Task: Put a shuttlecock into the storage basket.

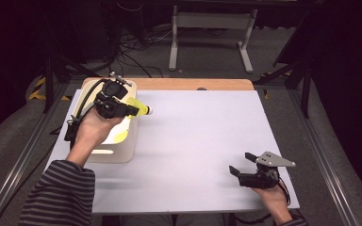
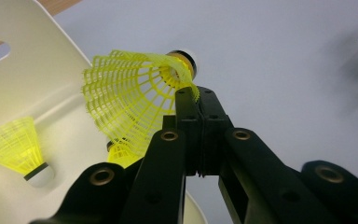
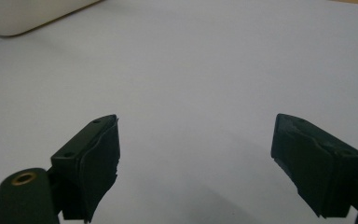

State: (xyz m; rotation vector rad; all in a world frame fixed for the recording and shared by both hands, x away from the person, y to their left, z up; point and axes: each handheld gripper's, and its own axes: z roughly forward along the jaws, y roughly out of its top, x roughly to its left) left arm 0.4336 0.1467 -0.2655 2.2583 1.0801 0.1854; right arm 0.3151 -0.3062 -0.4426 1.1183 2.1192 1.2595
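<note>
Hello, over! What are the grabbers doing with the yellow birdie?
Left gripper shut on yellow shuttlecock, pinching its skirt edge above the white bin. Right gripper open, resting on the table. Another shuttlecock already in bin. Nothing in the way.

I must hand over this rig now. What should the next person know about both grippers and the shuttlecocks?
Left gripper: shut on the skirt edge of a yellow shuttlecock, held over the rim of the white bin.
Right gripper: open, holding nothing, low over the white table at the near right.
Done: at least one other shuttlecock already lies in the bin.
Left: probably to release the held shuttlecock into the bin.
</note>
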